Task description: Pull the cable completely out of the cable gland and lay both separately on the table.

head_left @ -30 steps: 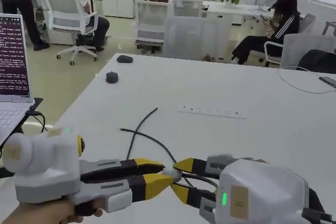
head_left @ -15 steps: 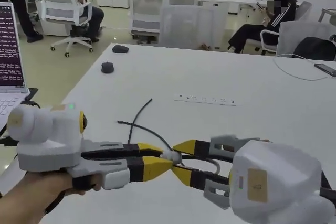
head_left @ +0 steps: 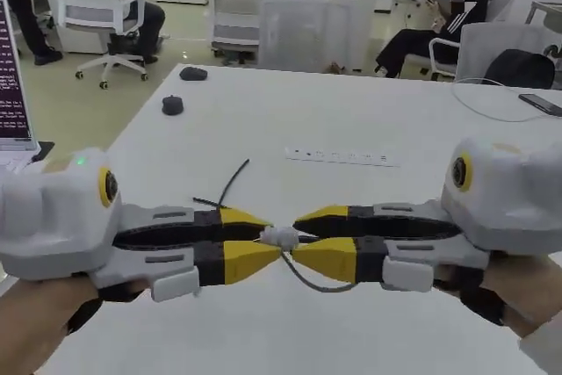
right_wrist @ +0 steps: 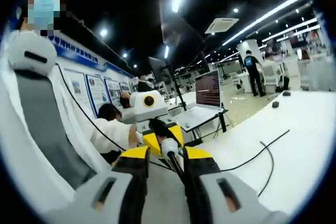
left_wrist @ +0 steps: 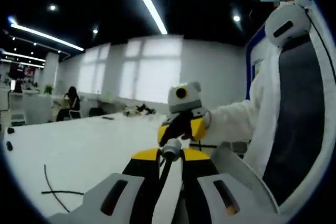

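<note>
Swung rightward since earlier, the right gripper point(head_left: 297, 239) met the left gripper point(head_left: 268, 239) above the white table point(head_left: 395, 111), left clamped on the small whitish cable gland point(head_left: 281, 237), right pinching the thin black cable point(head_left: 309, 285), plainest in the right gripper view.

left gripper point(head_left: 272, 238): jaws closed, level | right gripper point(head_left: 296, 236): jaws closed, level | tips facing, almost touching
</note>
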Tool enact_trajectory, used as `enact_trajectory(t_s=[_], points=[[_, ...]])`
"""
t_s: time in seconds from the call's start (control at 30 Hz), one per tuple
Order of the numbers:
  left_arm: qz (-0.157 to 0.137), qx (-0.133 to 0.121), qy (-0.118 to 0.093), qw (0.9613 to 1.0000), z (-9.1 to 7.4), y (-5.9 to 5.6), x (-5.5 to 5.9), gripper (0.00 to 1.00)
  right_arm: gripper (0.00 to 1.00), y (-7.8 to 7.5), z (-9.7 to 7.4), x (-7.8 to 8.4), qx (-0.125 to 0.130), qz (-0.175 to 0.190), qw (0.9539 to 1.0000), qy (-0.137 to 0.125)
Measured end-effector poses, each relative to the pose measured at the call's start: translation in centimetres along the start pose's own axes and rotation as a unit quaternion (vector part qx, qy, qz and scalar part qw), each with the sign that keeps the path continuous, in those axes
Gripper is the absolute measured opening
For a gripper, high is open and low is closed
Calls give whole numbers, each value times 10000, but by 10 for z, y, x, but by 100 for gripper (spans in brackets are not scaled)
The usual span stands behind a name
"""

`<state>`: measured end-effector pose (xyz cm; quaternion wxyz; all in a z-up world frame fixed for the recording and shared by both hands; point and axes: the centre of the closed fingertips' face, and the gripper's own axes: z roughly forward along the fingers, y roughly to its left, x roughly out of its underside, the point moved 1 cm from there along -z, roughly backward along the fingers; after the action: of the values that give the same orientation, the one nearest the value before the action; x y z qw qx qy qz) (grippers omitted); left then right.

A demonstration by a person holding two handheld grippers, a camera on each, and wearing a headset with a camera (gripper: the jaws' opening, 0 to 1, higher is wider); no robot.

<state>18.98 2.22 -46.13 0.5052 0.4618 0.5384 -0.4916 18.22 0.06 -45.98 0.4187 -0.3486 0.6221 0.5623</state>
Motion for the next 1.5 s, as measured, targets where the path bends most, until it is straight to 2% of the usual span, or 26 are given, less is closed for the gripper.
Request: enact_trajectory(t_s=[0.03, 0.1, 0.17, 0.27, 0.33, 0.47, 0.53, 0.67, 0.73, 0.8, 0.9, 1.03, 1.07, 1.17, 1.23, 1.27, 1.33, 1.37, 1.4, 1.43, 1.47, 1.5], points=[[156, 26, 22, 9999, 2, -1, 0, 15, 23, -4, 0, 6, 47, 154, 9998, 81], [178, 59, 59, 9998, 4, -3, 1, 15, 14, -6, 0, 11, 14, 201, 9997, 135], [207, 35, 57, 9998, 3, -1, 0, 15, 13, -2, 0, 8, -82, 407, 9991, -18], [328, 71, 69, 9994, 3, -1, 0, 15, 12, 0, -1, 8, -134, 488, 9987, -46], [380, 82, 69, 9992, 4, 0, -1, 15, 11, 0, 0, 8, -179, 758, 9969, -91], [462, 47, 64, 9989, 3, 5, -6, 15, 11, -1, 3, 0, -120, 853, 9962, -154], [455, 29, 122, 9989, 3, 8, -7, 15, 11, -3, 3, -2, -10, 693, 9976, -69], [122, 26, 169, 9998, 4, 14, -7, 15, 10, -4, 3, -5, 127, 347, 9993, 8], [35, 36, 246, 9997, 5, 14, -4, 15, 9, -7, 3, -2, 234, 6, 9995, 196], [-59, 83, 342, 9994, 6, 14, 1, 14, 9, -8, 3, -1, 245, -327, 9987, 302], [-294, 141, 325, 9989, 7, 13, 2, 14, 9, -8, 2, 1, 200, -685, 9965, 431], [-573, 217, 267, 9978, 8, 15, 0, 13, 9, -8, 1, -1, 130, -882, 9952, 406], [-733, 233, 213, 9968, 8, 16, -1, 13, 9, -9, 1, -2, 111, -967, 9945, 398], [-912, 232, 170, 9954, 9, 18, -2, 13, 9, -9, 0, -3, 119, -1179, 9919, 448], [-1098, 257, 115, 9936, 9, 19, -3, 13, 9, -8, 0, -4, 130, -1464, 9881, 459], [-1278, 260, 55, 9914, 9, 19, -5, 13, 9, -8, 0, -6, 164, -1694, 9845, 425], [-1417, 284, -14, 9895, 10, 20, -6, 13, 9, -8, 0, -6, 208, -1853, 9815, 438], [-1467, 284, -7, 9888, 10, 21, -6, 13, 9, -8, 0, -5, 254, -2083, 9765, 491], [-1562, 288, 15, 9873, 11, 21, -5, 13, 9, -9, -1, -3, 316, -2394, 9686, 591], [-1603, 293, 33, 9866, 10, 21, -5, 13, 2, -11, 0, -1, 391, -2601, 9622, 713], [-2030, 489, -526, 9765, 12, 17, -25, 13, 0, -21, -4, 12, 612, -3300, 9341, 1219], [-1853, 341, 125, 9820, 6, 20, -3, 13, 0, -16, 2, 8, 519, -3149, 9427, 972]])
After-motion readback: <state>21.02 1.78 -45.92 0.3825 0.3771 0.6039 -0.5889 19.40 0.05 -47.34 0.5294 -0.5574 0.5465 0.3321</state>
